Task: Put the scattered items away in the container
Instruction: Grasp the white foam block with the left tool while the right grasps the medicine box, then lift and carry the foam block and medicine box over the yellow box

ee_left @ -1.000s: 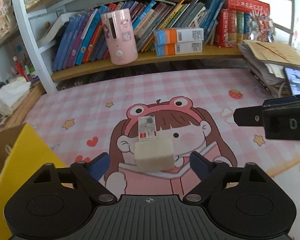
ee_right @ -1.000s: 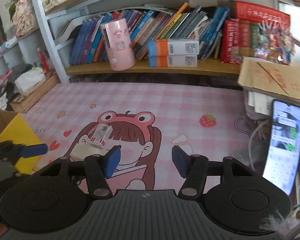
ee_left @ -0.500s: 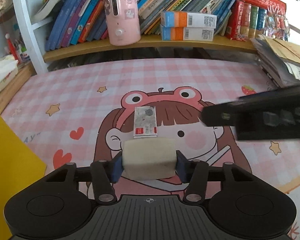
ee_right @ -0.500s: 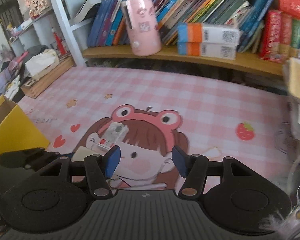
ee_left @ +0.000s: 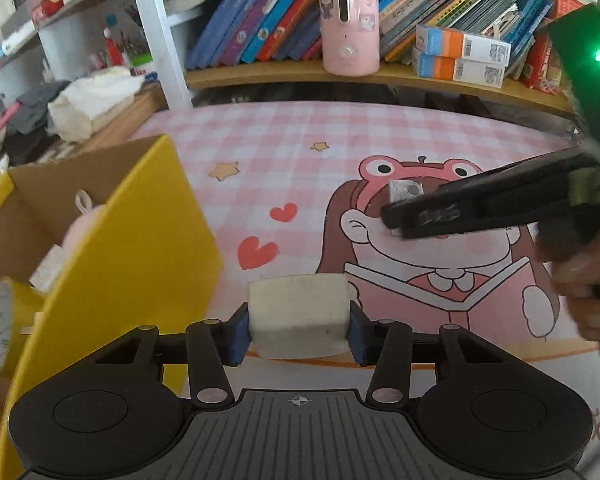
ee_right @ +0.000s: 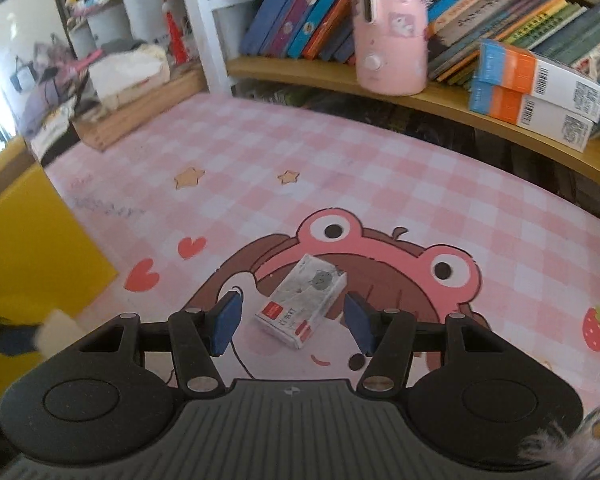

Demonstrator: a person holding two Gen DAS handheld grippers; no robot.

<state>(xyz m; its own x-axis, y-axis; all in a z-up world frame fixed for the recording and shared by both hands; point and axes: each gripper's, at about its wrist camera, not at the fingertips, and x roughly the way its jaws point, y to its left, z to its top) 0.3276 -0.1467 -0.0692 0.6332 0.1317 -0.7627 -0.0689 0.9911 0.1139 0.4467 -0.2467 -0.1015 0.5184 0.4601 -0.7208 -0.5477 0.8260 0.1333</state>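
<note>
My left gripper is shut on a cream sponge block and holds it above the mat, just right of the yellow cardboard box. My right gripper is open, its blue pads either side of a small white-and-red packet lying on the pink cartoon mat. In the left wrist view the right gripper reaches in from the right and covers most of the packet. The box also shows at the left of the right wrist view.
The box holds a pink soft item and a roll of yellow tape. A wooden shelf at the back carries books, a pink canister and orange-and-blue cartons. A tissue box sits far left.
My left gripper closed on the sponge block, lifted it and swung left toward the yellow box. My right gripper moved forward and left until its open fingers straddle the packet.
</note>
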